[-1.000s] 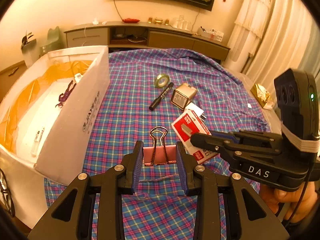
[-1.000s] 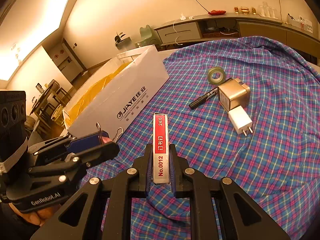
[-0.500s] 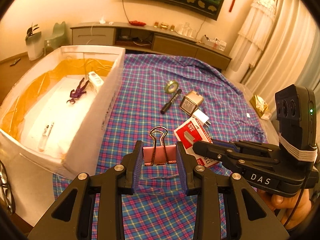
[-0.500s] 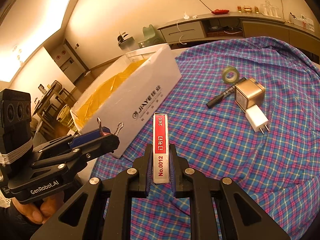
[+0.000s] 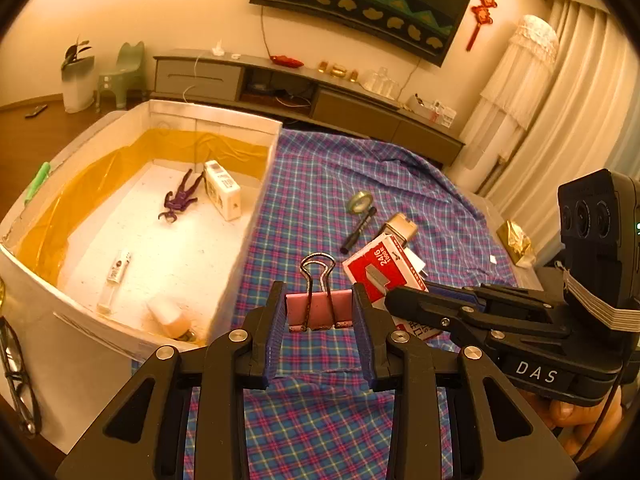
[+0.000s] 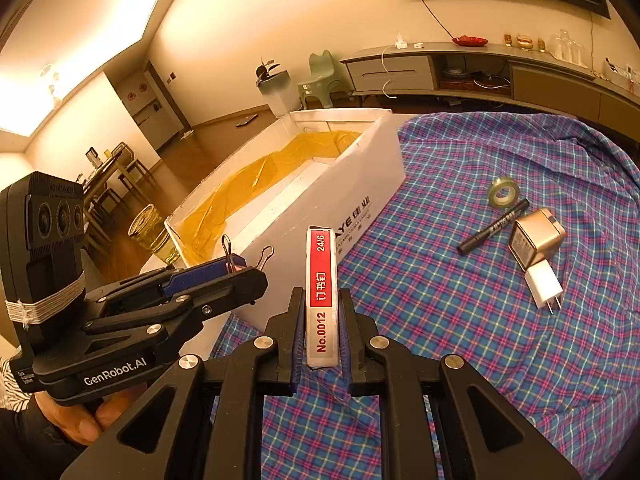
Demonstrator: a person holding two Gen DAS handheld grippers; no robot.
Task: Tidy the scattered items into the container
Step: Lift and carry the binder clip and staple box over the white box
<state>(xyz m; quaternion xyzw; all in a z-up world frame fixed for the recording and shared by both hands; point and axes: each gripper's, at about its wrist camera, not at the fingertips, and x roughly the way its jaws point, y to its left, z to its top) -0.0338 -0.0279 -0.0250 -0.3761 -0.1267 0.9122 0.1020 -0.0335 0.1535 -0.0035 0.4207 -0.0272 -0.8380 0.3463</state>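
Plaid blue-and-pink cloth [image 5: 320, 184] covers the table. At lower centre, the left gripper [image 5: 320, 314] clamps a pink metal binder clip [image 5: 318, 310]; the right gripper [image 6: 322, 332] clamps a red-and-white staple box [image 6: 321, 292]. An open white foam container [image 5: 224, 276] sits at left.

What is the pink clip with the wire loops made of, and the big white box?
The pink binder clip looks like painted sheet metal with shiny bent wire handles. The big white box looks like foam: thick, matte, slightly grainy walls, though coated cardboard is possible. Glossy yellow plastic film lines its inside.
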